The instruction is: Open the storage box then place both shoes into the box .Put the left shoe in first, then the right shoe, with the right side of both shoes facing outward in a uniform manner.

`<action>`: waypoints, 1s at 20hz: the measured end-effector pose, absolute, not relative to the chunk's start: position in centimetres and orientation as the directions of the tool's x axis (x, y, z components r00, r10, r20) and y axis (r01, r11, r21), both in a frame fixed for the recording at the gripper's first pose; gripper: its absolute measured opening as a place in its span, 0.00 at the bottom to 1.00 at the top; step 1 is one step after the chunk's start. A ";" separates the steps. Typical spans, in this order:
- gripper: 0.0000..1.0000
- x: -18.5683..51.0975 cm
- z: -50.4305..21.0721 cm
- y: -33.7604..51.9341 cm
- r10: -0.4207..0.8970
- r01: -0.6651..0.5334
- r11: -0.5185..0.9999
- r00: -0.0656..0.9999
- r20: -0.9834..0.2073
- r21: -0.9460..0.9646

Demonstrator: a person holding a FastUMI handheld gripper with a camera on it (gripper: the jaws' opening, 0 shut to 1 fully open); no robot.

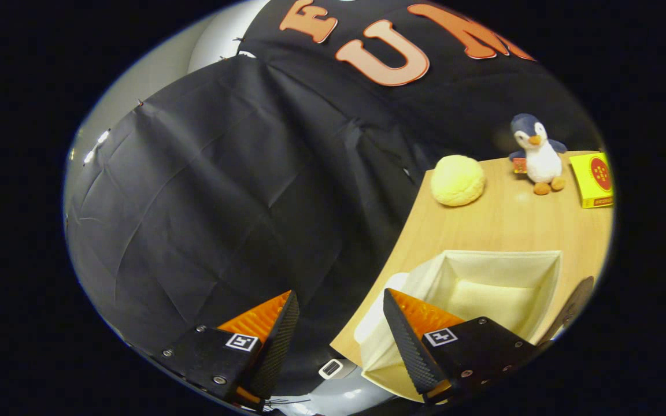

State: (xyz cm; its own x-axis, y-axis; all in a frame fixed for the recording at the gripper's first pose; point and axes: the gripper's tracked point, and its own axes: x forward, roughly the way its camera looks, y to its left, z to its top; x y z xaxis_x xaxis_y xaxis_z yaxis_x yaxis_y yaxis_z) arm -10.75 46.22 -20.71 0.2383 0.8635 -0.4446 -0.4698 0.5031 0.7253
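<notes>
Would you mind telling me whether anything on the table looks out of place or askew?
The open box overhangs the table edge near the open, empty tongs. The penguin, yellow ball and yellow carton look orderly.

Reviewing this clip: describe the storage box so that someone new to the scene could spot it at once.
On the light wooden table, just beyond the gripper and its open fingers, sits the open cream fabric storage box, square and empty inside. Beyond it stand a yellow plush ball, a plush penguin and a yellow carton; it alone is a hollow container.
</notes>
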 end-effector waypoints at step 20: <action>0.91 -9.2 -40.5 18.9 0.459 -0.244 0.888 0.459 -0.760 0.389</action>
